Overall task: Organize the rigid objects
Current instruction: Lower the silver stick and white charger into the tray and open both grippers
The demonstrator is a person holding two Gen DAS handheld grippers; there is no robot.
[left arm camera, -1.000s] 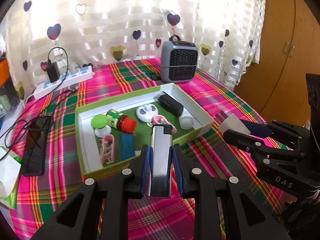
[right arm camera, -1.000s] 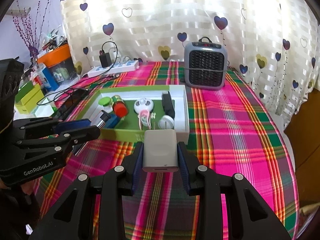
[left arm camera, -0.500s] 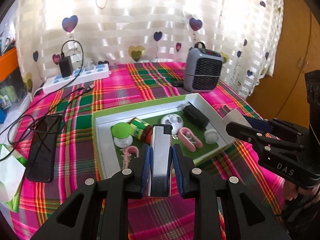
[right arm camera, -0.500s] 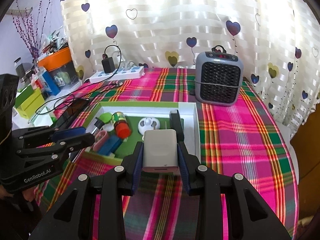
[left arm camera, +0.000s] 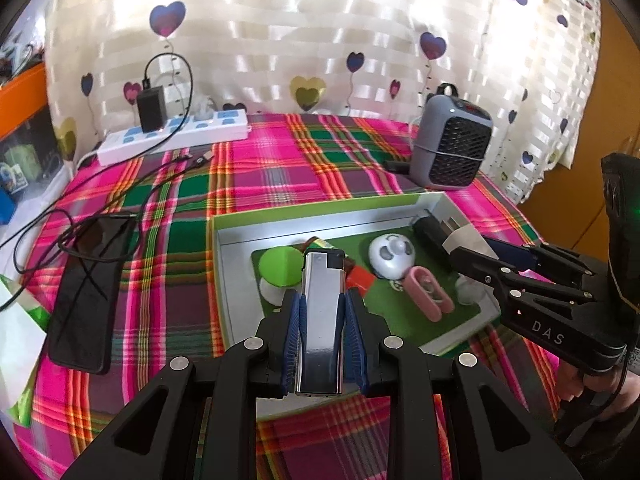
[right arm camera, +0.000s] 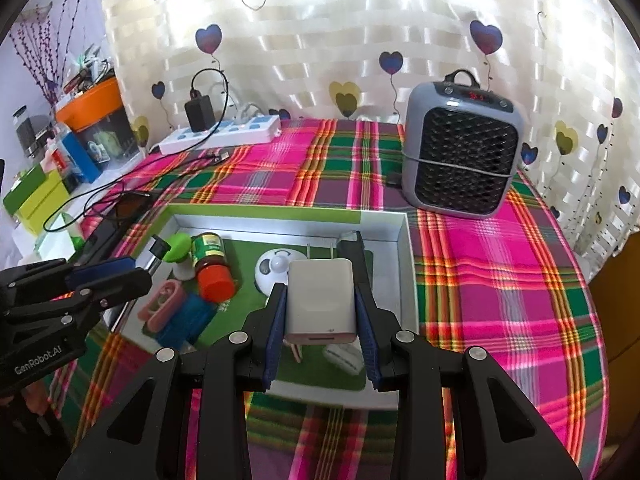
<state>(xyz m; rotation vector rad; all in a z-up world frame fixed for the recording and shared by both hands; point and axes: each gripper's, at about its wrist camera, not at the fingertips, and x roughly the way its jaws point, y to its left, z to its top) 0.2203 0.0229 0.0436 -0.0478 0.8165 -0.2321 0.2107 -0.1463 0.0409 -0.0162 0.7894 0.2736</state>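
Note:
A green-rimmed white box (left arm camera: 224, 256) (right arm camera: 404, 256) lies on the plaid table and holds several small items: a red-capped jar (right arm camera: 212, 264), a white round gadget (left arm camera: 390, 254) (right arm camera: 274, 270), pink clips (left arm camera: 426, 292) (right arm camera: 162, 306), a black bar (left arm camera: 430, 234), a green-capped piece (left arm camera: 280, 266). My left gripper (left arm camera: 322, 320) is shut on a silver lighter (left arm camera: 322, 312), held above the box's near left part. My right gripper (right arm camera: 320, 312) is shut on a white charger plug (right arm camera: 320, 300), above the box's right part.
A grey heater (right arm camera: 460, 152) (left arm camera: 450, 148) stands behind the box. A white power strip (left arm camera: 172, 136) (right arm camera: 220, 134) with a black adapter lies at the back left. A black phone (left arm camera: 90, 292) and cables lie left of the box. Boxes (right arm camera: 36, 196) crowd the left edge.
Both grippers have moved forward over the box with their objects still held. The box and heater now appear closer in both views.

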